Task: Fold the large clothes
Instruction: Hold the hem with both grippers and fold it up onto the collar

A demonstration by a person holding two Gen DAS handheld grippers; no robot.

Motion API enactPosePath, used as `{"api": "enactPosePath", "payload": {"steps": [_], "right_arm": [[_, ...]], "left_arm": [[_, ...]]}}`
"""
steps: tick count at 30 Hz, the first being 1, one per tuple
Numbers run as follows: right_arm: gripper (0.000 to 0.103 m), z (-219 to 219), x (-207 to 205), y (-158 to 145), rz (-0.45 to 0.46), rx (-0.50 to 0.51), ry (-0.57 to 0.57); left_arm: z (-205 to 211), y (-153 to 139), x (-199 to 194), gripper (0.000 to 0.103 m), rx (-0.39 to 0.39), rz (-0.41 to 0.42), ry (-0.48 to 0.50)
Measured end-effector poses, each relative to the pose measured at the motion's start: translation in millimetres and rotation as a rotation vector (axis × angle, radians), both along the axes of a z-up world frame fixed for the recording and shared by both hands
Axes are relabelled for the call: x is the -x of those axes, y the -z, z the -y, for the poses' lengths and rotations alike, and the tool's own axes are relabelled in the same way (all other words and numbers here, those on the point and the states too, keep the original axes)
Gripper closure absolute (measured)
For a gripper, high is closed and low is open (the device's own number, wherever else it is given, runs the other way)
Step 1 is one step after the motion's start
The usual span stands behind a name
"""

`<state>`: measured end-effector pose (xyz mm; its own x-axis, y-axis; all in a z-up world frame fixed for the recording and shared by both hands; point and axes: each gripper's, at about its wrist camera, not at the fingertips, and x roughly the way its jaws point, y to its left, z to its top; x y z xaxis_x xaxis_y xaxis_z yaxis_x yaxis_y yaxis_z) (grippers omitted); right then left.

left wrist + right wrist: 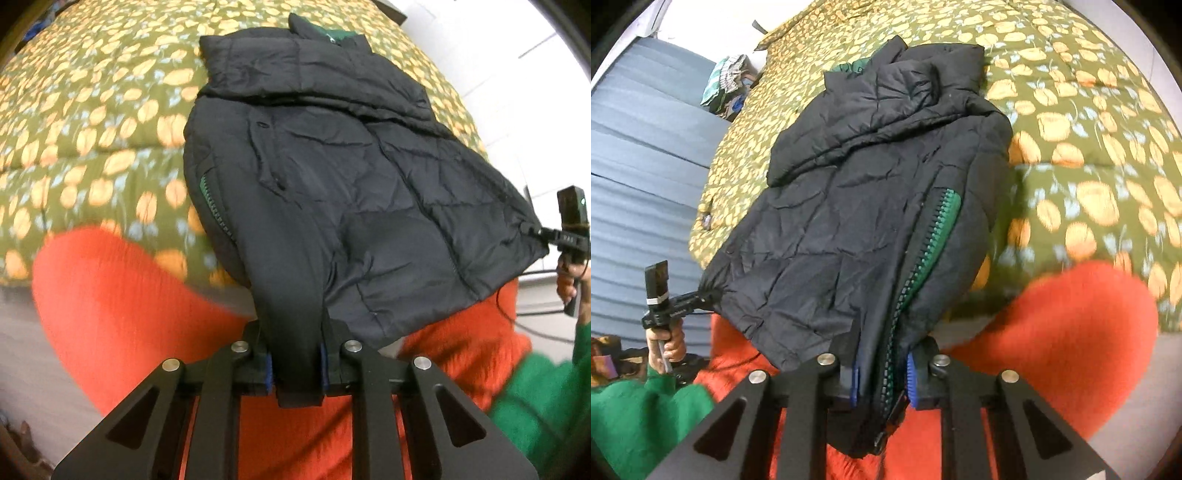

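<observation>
A black puffer jacket [325, 177] is lying on the bed [92, 122], on a green quilt printed with orange flowers, its collar pointing toward the far side and its hem hanging over the near edge. The left gripper [297, 373] is clamping one bottom corner of the jacket between its blue-padded fingers [269, 373]. The right gripper [882, 376] is pinching the other bottom corner, right at the green zipper [923, 251]. Both corners are being held off the bed, above the person's orange trousers [122, 306]. Each gripper is showing at the edge of the other's view.
</observation>
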<state>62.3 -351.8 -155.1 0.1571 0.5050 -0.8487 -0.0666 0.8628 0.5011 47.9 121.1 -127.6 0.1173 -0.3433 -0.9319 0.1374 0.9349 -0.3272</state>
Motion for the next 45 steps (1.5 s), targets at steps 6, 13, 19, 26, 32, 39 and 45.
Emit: {"api": "enactPosePath", "payload": {"steps": [6, 13, 19, 26, 32, 39, 45], "right_arm": [[0.085, -2.6, 32.0, -22.3, -0.054, -0.089, -0.004], [0.085, 18.3, -35.5, -52.6, 0.064, -0.231, 0.056], [0.085, 21.9, -143.9, -25.3, 0.128, -0.314, 0.126], [0.083, 36.5, -219.5, 52.4, 0.092, -0.358, 0.276], [0.074, 45.9, -238.4, 99.3, 0.037, -0.45, 0.429], [0.003, 49.3, -235.8, 51.3, 0.182, -0.568, 0.393], [0.003, 7.5, -249.5, 39.5, 0.251, -0.07, 0.133]], "left_arm": [[-20.2, -32.2, 18.0, 0.087, 0.09, -0.048, -0.05], [-28.2, -72.4, -60.6, 0.087, 0.181, 0.136, -0.061], [-18.9, -42.6, -172.5, 0.087, 0.189, 0.207, -0.124], [-0.6, 16.6, -243.5, 0.082, 0.083, 0.19, -0.158], [-12.8, 45.6, -266.0, 0.063, 0.157, 0.078, -0.253], [-41.9, 1.3, -255.3, 0.003, 0.276, 0.229, -0.246], [-27.0, 42.4, -255.8, 0.004, 0.074, 0.167, -0.122]]}}
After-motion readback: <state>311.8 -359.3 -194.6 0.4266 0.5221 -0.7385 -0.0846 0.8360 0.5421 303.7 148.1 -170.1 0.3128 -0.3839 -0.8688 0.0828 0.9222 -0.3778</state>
